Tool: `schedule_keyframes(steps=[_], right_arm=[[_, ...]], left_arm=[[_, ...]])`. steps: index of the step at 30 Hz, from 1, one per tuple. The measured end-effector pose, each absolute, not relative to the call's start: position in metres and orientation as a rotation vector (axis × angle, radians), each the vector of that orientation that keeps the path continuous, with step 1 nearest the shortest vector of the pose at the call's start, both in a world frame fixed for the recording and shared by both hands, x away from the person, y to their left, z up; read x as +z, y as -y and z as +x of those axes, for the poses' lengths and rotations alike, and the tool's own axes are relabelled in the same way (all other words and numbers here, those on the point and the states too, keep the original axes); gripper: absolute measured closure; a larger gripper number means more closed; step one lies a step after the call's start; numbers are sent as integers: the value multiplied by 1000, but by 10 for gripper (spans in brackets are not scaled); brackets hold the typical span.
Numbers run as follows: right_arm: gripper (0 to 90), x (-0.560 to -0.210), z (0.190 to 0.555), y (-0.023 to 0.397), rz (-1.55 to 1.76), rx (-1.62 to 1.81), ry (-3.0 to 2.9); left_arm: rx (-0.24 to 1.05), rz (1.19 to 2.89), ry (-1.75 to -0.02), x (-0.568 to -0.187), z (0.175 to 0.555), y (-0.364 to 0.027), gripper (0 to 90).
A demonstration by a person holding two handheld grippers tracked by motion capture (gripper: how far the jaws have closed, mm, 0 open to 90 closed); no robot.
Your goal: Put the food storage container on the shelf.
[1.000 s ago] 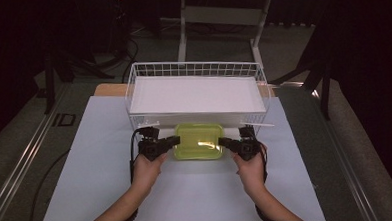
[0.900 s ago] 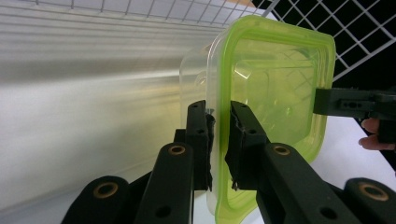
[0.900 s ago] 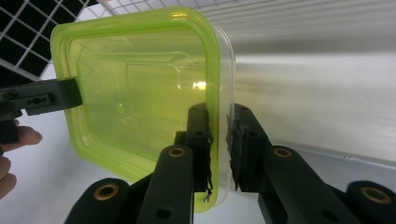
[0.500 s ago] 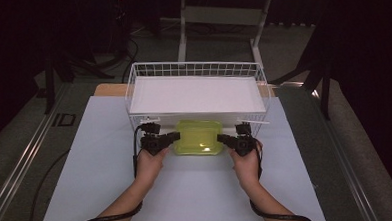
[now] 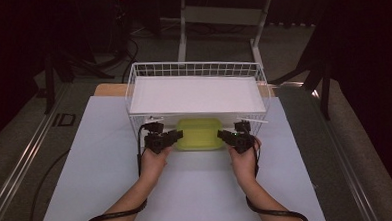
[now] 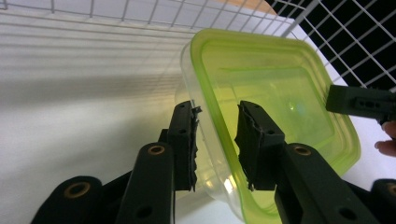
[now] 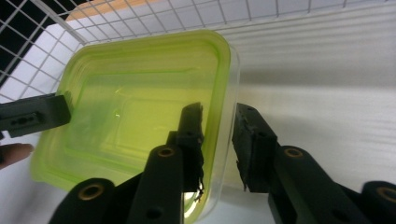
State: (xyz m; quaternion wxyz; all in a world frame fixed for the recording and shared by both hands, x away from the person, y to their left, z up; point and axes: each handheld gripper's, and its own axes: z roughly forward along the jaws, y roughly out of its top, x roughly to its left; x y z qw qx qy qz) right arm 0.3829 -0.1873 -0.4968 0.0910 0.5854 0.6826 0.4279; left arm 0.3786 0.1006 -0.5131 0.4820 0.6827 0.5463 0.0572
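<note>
At the front edge of the wire basket [image 5: 192, 68], the green-lidded container [image 5: 200, 133] is sitting on the white desk [image 5: 197, 190], tucked partly under the basket's near side, with wire mesh showing behind and beside it in both gripper views. The person is bracketing it from either end: the left gripper [image 5: 167, 138] is reaching in at its left end and the right gripper [image 5: 225, 135] at its right end, which is likely how a wide, slippery box is being kept level and square to the basket.

Each gripper is straddling the container's rim, one jaw lying over the lid and the other outside the clear wall. The jaws of the left gripper [image 6: 215, 109] have just been opening and are standing at a narrow gap, with the rim between them but apparently no longer pinched. The right gripper [image 7: 217, 109] is doing the same, its jaws having just been opening, and a sliver of space is showing beside the wall.

Judging by this loosening, the container is being left at this spot rather than lifted.
</note>
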Motion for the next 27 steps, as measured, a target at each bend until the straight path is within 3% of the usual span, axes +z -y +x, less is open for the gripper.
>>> schedule_keyframes(steps=[5, 6, 7, 9, 12, 13, 18, 27], right_arm=[[706, -500, 385, 186, 1702, 1264, -2014], [671, -500, 385, 185, 1702, 1272, -2012], [576, -501, 384, 185, 1679, 1341, -2002], [580, -500, 383, 185, 1654, 1350, -2004], [574, -498, 381, 186, 1633, 1354, -2005], [550, -495, 379, 186, 1621, 1359, -2007], [517, -491, 370, 186, 1578, 1319, -2033], [505, -475, 348, 186, 1512, 1306, -2066]], left_arm=[[163, 1668, -1324, -516, 381, -99, 638], [177, 1668, -1324, -516, 381, -99, 631], [190, 1672, -1317, -515, 381, -99, 550], [201, 1671, -1321, -514, 380, -99, 482], [179, 1648, -1277, -512, 377, -103, 459], [184, 1656, -1204, -511, 374, -103, 361], [185, 1652, -1155, -506, 365, -103, 236], [182, 1691, -1059, -495, 346, -110, 147]])
